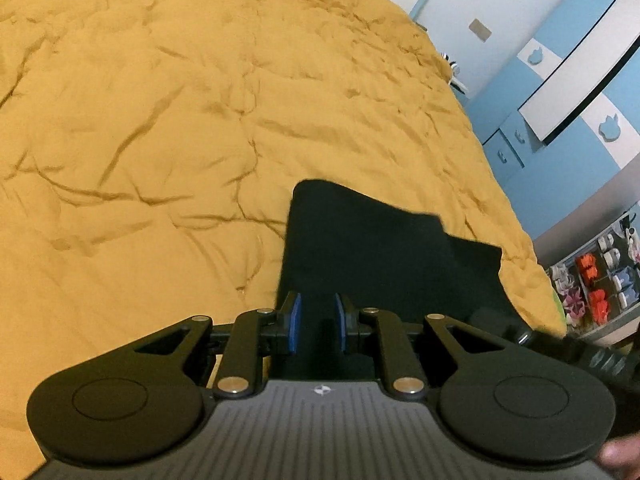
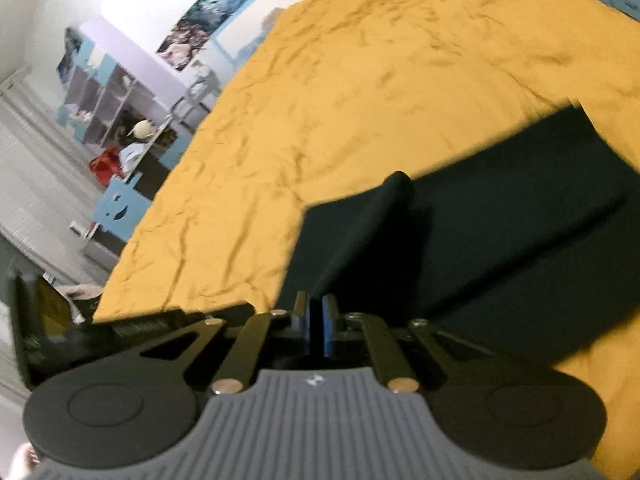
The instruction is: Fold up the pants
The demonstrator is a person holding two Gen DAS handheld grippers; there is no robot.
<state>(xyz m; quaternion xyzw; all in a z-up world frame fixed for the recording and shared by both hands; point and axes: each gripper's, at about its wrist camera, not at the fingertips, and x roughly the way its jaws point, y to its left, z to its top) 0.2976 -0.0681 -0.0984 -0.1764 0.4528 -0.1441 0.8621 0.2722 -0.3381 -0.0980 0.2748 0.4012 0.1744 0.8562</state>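
Dim, fisheye-warped, motion-blurred right view.

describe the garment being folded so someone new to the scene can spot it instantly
Start with the bed, covered edge to edge by a wrinkled mustard-yellow bedspread. Near its close edge lie the black pants, just ahead of both grippers. They are the only dark thing on the yellow: smooth, flat-folded, one ridge of cloth pulled up toward the right gripper.

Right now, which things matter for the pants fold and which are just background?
In play:
- black pants
- left gripper
- right gripper
- yellow bedspread underneath

Background:
- blue cabinets
- shoe rack
- shelf unit
- wall pictures
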